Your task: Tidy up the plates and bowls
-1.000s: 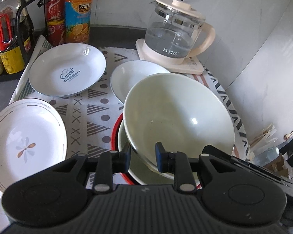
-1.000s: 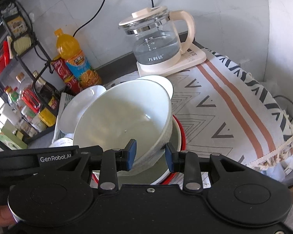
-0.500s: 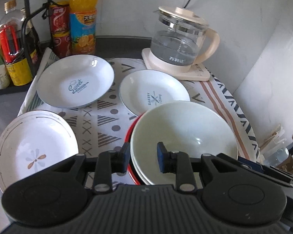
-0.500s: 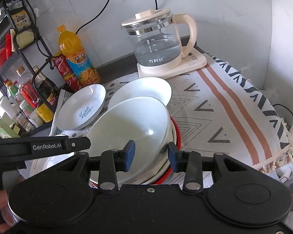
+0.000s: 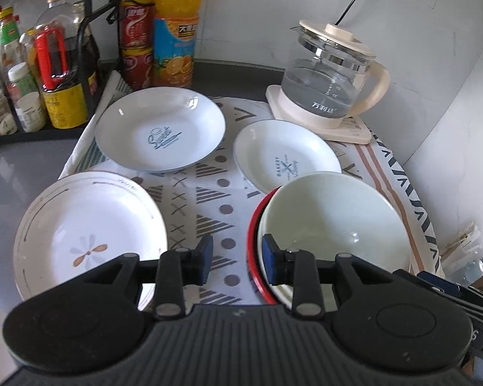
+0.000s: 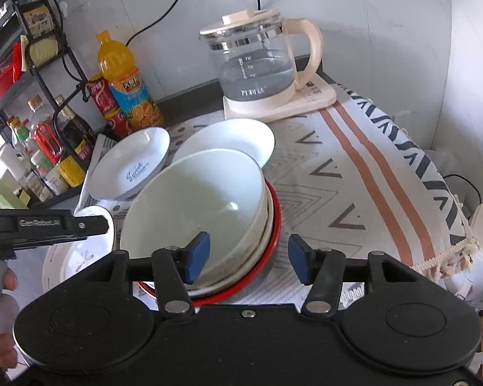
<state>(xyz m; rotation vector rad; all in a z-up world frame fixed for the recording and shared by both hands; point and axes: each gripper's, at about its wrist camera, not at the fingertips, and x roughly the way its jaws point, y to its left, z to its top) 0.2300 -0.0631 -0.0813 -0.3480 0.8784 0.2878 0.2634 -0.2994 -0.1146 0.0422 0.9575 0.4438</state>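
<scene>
A pale green bowl [image 5: 335, 222] sits nested in a stack on a red-rimmed dish [image 5: 252, 244] at the near right of the patterned cloth; it also shows in the right wrist view [image 6: 193, 206]. My left gripper [image 5: 236, 259] is open and empty just left of the stack's rim. My right gripper [image 6: 246, 257] is open and empty, its jaws wide on either side of the stack's near edge. A "Sweet" plate [image 5: 160, 135], a "Bakery" plate [image 5: 286, 157] and a flower plate [image 5: 87, 234] lie flat on the cloth.
A glass kettle [image 5: 331, 77] on its base stands at the back right. An orange juice bottle [image 5: 176, 29], red cans [image 5: 137, 41] and a rack of sauce bottles [image 5: 48, 74] line the back left. A wall is close on the right.
The green bowl was lowered onto the red-rimmed stack and both grippers let go of it. Both sets of jaws opened; the left gripper drew back to the left.
</scene>
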